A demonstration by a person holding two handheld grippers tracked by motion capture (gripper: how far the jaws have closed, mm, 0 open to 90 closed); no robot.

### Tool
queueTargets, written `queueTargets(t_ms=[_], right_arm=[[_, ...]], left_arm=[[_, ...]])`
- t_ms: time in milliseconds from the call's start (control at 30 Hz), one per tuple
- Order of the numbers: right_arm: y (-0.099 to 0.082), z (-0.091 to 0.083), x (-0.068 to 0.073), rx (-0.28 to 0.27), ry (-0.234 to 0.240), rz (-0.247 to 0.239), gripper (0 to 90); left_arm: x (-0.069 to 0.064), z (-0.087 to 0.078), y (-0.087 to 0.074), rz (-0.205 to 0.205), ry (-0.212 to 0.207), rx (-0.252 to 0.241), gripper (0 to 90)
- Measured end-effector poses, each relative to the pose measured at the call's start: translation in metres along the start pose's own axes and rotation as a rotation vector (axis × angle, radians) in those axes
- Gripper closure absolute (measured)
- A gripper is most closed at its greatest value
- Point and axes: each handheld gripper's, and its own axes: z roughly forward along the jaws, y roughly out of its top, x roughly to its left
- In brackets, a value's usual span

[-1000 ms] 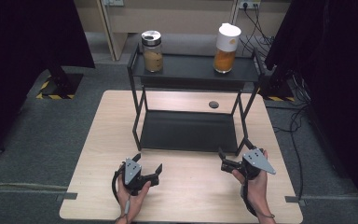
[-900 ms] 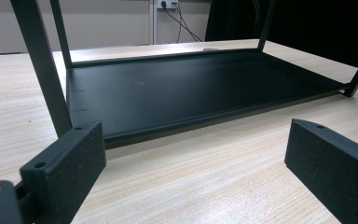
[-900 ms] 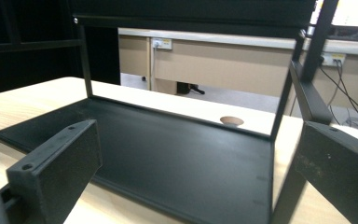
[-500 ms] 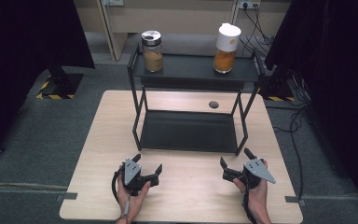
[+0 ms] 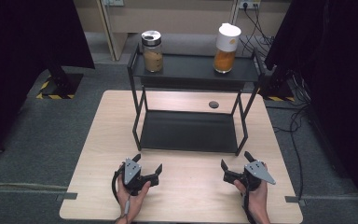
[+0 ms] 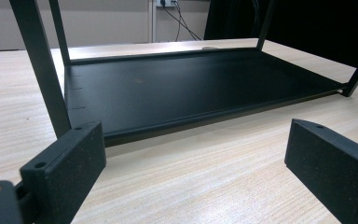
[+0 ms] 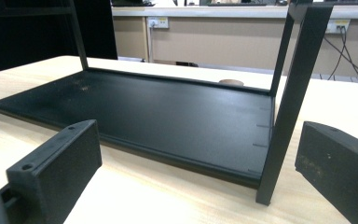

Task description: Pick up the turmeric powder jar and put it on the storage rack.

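Rack: black two-tier metal shelf rack (image 5: 189,130), frame centre, long axis left-right, just above both tongs.
Left tongs (image 5: 147,169): apart, empty.
Right tongs (image 5: 235,166): apart, empty.
Nearer: neither.

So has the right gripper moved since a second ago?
Yes. In the high view the right gripper has slid toward the table's near edge, away from the black rack's front rail. Its fingers are open and hold nothing.

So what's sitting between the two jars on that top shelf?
Nothing: between the brown jar and the orange jar, the top shelf is bare in the high view.
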Motion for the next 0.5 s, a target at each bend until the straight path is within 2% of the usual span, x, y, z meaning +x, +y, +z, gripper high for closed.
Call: queueTargets(t_ms=[133, 500], right_arm=[[-0.0033, 0.0022, 0.0, 0.017, -0.005, 0.005, 0.4], [-0.0038, 0.0022, -0.0017, 0.014, -0.002, 0.015, 0.3]], left_arm=[[0.0004, -0.0002, -0.0005, -0.002, -0.001, -0.003, 4.2], [0.0008, 0.0002, 0.0001, -0.003, -0.004, 0.001, 4.2]])
